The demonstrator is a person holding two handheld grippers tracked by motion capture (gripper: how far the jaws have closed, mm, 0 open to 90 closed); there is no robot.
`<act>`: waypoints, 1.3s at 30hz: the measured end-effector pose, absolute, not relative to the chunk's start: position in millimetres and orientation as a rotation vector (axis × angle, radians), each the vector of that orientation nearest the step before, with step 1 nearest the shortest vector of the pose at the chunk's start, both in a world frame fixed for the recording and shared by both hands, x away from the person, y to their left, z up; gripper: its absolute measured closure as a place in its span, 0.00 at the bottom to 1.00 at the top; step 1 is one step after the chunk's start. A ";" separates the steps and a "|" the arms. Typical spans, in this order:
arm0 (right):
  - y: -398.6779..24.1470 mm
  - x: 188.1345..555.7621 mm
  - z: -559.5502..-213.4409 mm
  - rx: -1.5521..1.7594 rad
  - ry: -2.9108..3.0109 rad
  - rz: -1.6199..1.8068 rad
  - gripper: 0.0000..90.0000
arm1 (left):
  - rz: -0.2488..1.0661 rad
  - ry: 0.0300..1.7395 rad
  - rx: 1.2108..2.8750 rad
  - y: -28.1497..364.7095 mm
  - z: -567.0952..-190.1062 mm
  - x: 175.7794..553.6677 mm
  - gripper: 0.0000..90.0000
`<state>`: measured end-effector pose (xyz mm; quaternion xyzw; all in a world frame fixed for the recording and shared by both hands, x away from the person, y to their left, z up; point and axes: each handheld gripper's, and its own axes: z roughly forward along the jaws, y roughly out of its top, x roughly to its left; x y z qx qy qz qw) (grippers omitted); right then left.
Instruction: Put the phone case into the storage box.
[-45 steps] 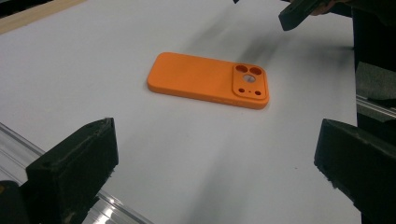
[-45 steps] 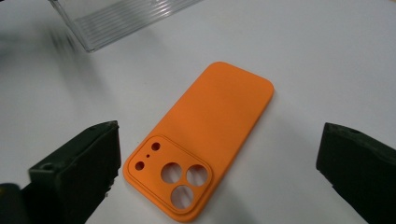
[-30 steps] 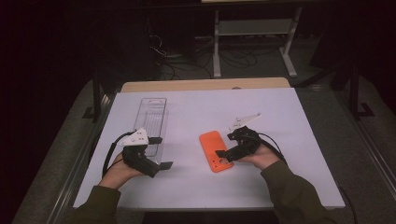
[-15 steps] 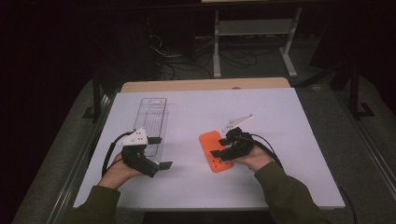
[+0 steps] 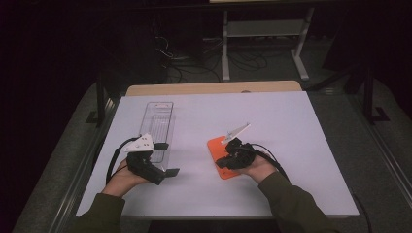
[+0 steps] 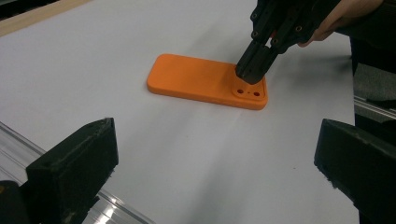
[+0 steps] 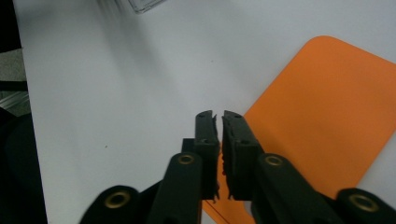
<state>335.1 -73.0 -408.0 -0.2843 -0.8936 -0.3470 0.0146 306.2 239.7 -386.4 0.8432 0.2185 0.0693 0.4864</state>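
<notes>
A plain orange phone case (image 5: 221, 155) is shown on a white tabletop (image 5: 291, 126) edged in pale wood at its far edge. Both claws, left (image 5: 165, 172) and right (image 5: 219, 162), are black; sleeves (image 5: 291, 208) are olive green. A clear box (image 5: 158, 124) is colourless.

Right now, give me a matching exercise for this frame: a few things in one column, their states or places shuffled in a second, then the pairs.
Things:
1. Left gripper
2. Right gripper
3. Phone case
4. Clear tray

States or places:
A. orange, lying flat on the sheet
B. jaws wide apart, holding nothing
C. see-through, lying on the sheet's left half
D. jaws almost together, tips at the case's corner

Pairs: 1-B, 2-D, 3-A, 4-C
</notes>
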 end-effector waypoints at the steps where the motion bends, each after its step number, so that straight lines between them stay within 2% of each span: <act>1: -73.0 335.1 -408.0 -0.885 -2.782 -1.080 0.96 | 0.168 0.531 2.049 239.3 -386.7 306.2 0.00; 25: -46.3 327.9 -429.3 -0.772 -2.890 -0.896 0.98 | 0.168 0.532 2.056 239.6 -386.7 306.6 0.00; 39: -55.7 329.7 -429.1 -0.809 -2.923 -0.840 0.98 | 0.175 0.530 2.051 240.6 -386.1 306.5 0.00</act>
